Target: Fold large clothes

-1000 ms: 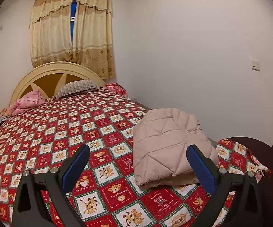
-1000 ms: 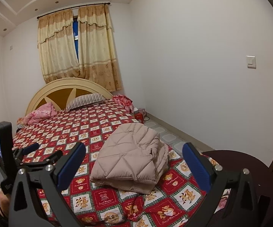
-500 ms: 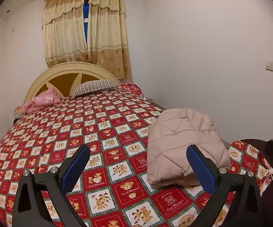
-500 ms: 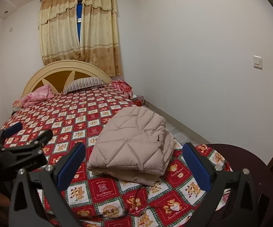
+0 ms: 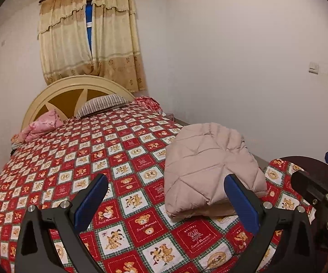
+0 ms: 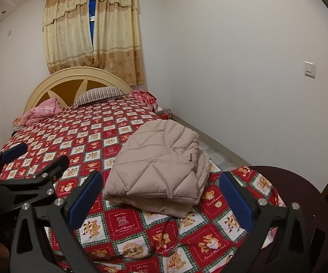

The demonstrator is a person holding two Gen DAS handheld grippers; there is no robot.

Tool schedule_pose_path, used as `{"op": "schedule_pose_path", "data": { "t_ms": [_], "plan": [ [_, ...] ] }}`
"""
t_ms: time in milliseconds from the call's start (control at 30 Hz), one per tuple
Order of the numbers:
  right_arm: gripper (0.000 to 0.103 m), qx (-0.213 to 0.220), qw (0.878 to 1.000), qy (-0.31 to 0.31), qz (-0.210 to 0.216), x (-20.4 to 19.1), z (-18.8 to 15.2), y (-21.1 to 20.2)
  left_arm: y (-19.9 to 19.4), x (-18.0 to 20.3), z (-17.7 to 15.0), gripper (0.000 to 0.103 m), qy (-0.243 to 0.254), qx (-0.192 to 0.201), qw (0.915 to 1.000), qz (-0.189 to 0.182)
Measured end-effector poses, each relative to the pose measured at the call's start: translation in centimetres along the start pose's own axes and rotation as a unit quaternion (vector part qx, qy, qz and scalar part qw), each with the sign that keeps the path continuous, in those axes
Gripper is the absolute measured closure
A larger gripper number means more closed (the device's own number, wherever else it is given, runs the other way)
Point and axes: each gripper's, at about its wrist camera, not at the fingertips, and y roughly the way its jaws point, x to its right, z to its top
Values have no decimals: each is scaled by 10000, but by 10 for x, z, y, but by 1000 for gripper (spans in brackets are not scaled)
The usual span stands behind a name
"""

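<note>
A beige quilted jacket (image 5: 207, 168) lies folded into a thick bundle on the red bear-patterned bedspread (image 5: 109, 159), near the bed's right foot corner; it also shows in the right wrist view (image 6: 159, 166). My left gripper (image 5: 166, 195) is open and empty, held above the bed's foot, with the jacket just beyond its right finger. My right gripper (image 6: 160, 193) is open and empty, with the jacket's near edge between its fingers but apart from them. The left gripper shows at the left of the right wrist view (image 6: 34, 157), and the right gripper at the right edge of the left wrist view.
A striped pillow (image 6: 98, 94) and a pink bundle (image 6: 42, 111) lie by the cream headboard (image 6: 73, 79). A white wall (image 6: 243, 79) runs along the bed's right side with a strip of floor (image 6: 218, 157). A dark round surface (image 6: 300, 193) sits at the foot.
Both grippers stayed open and drew back a little, with both views panning left. The folded jacket has not moved on the bed.
</note>
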Motion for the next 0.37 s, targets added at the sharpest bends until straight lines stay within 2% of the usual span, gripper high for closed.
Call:
{"op": "schedule_pose_path", "data": {
  "t_ms": [233, 367],
  "plan": [
    [0, -39, 10000, 27, 63, -2, -1, 3, -2, -2, -1, 1, -43, 137, 9998, -171],
    [0, -51, 10000, 28, 77, -3, -3, 4, 5, -7, -2, 1, -87, -39, 9998, -188]
  ]
}}
